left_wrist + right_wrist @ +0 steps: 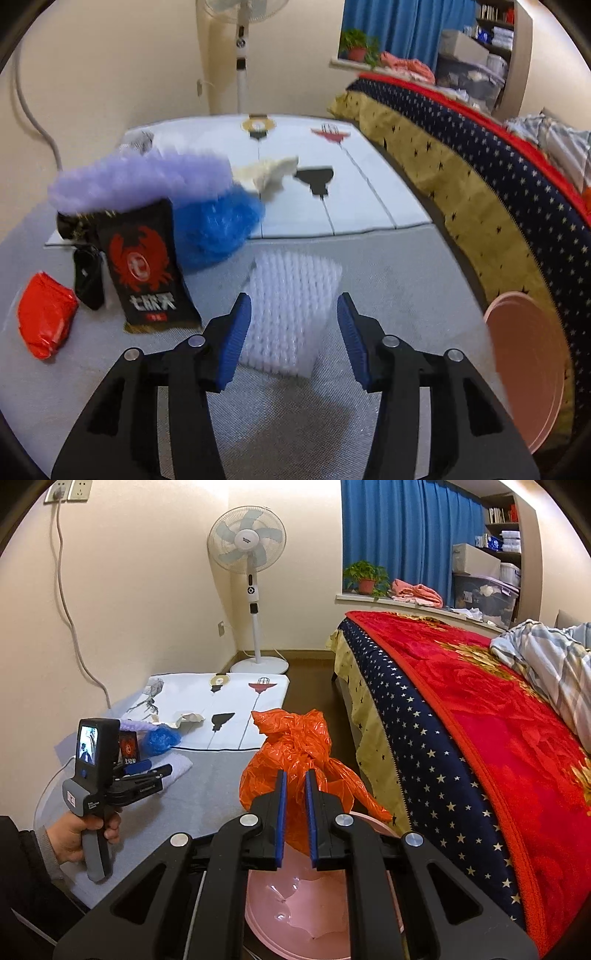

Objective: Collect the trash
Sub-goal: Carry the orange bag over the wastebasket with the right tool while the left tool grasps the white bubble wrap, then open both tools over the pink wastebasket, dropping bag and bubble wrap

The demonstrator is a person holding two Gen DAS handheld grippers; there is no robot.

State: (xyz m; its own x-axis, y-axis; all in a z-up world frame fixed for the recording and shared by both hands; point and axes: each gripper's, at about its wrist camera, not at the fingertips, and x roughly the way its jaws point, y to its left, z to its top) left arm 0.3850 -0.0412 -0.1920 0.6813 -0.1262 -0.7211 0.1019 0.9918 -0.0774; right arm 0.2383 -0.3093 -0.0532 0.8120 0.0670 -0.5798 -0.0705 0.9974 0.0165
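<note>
My left gripper (294,334) is open and empty, hovering over a white foam net sleeve (291,314) on the grey mat (388,280). Left of it lie a black snack packet with a red crab (146,271), a red wrapper (44,319), a blue crumpled bag (216,230), a purple foam piece (140,181) and crumpled white paper (267,173). My right gripper (296,786) is shut on an orange plastic bag (295,746), held above a pink bin (295,915). The left gripper also shows in the right wrist view (147,770).
A bed with a red and starred blue cover (480,720) runs along the right. The pink bin's rim (528,369) stands at the bed's foot. A white printed sheet (332,173) lies beyond the mat. A standing fan (247,554) is in the corner.
</note>
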